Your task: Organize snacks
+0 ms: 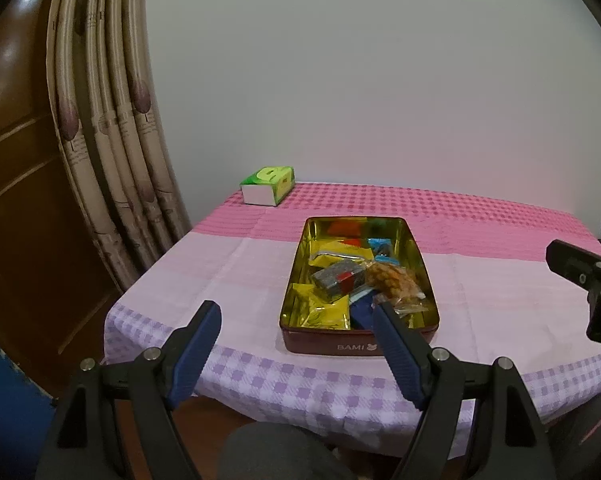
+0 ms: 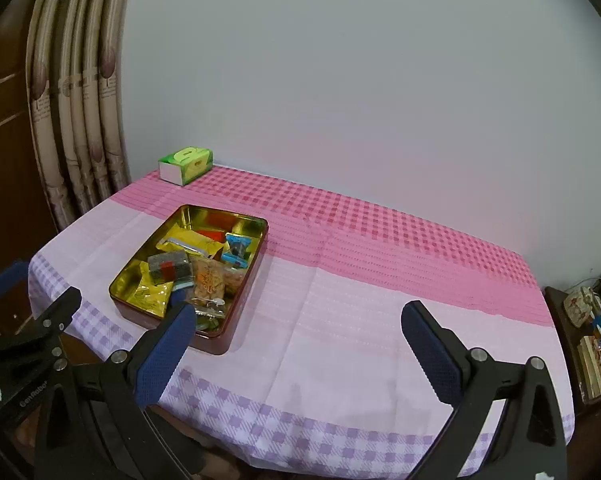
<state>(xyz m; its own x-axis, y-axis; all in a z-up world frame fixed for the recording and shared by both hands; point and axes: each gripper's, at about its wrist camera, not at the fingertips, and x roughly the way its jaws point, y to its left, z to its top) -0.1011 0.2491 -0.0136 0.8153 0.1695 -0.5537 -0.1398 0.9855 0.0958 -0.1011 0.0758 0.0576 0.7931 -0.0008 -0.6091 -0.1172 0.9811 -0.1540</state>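
— While my jaws gape empty, where's the snack tin (image 1: 358, 344)?
— Rectangular, gold-lined, crinkly packets (image 2: 208, 280) inside, near the checkered tabletop (image 2: 380, 320) front edge; bare cloth spreads rightward.

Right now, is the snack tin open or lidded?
Open: the tin has no lid on, and its gold interior and wrapped snacks show from above.

Your tin (image 1: 358, 347) was dark red outside and shiny gold inside. In it you had yellow packets (image 1: 327, 314), a grey bar (image 1: 337, 280) with a red spot, blue wrappers (image 1: 381, 247) and an orange bag (image 1: 392, 280). The cloth (image 2: 340, 320) was pale pink, with pink checks at the back and purple checks in front. The box (image 1: 268, 185) was green and white. Your fingers (image 1: 196, 354) had blue pads.
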